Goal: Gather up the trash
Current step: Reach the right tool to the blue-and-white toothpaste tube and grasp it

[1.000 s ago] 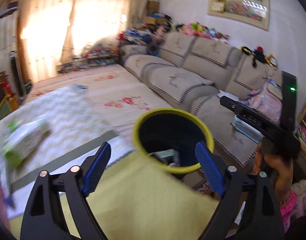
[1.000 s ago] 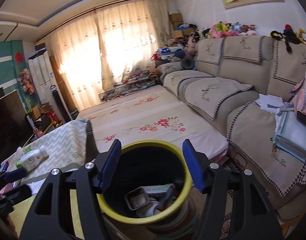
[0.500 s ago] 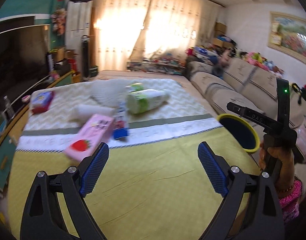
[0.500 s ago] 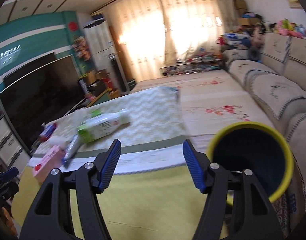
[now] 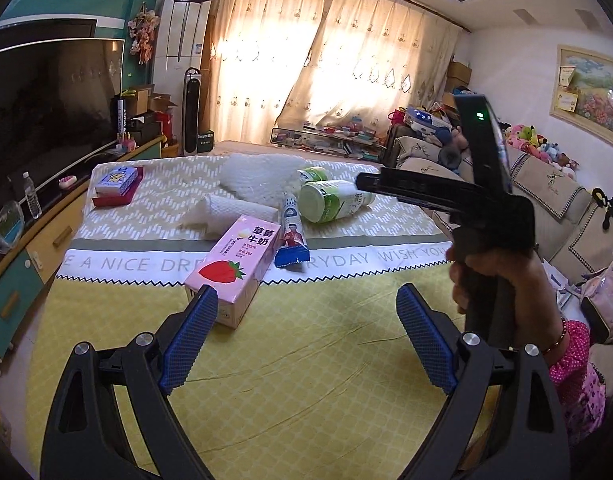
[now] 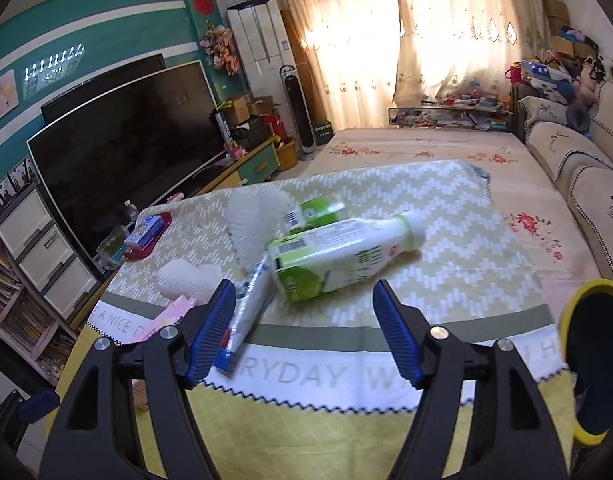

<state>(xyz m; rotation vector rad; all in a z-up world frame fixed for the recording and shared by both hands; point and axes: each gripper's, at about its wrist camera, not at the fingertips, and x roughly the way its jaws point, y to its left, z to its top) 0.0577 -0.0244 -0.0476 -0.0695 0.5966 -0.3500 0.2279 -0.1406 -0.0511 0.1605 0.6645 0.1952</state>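
Observation:
Trash lies on the cloth-covered table (image 5: 314,360): a pink strawberry milk carton (image 5: 232,270), a blue and white snack wrapper (image 5: 292,232), a green and white bottle (image 5: 332,200) on its side, and white foam netting (image 5: 230,212). My left gripper (image 5: 302,340) hovers open just short of the carton, holding nothing. My right gripper (image 6: 302,328) points at the green and white bottle (image 6: 338,252); its jaws are opening and nothing is between them. The wrapper (image 6: 250,300) lies by its left finger. The yellow-rimmed bin (image 6: 594,364) stands at the table's right edge.
A small blue box on a red tray (image 5: 116,184) sits at the table's far left. A large television (image 6: 126,152) and cabinet line the left wall. A sofa (image 5: 546,192) runs along the right. A person's hand (image 5: 502,280) holds the right gripper's handle.
Both grippers swung left from above the bin to face the table's trash. The bin moved out to the right edge of the right wrist view. The right jaws stand slightly wider.

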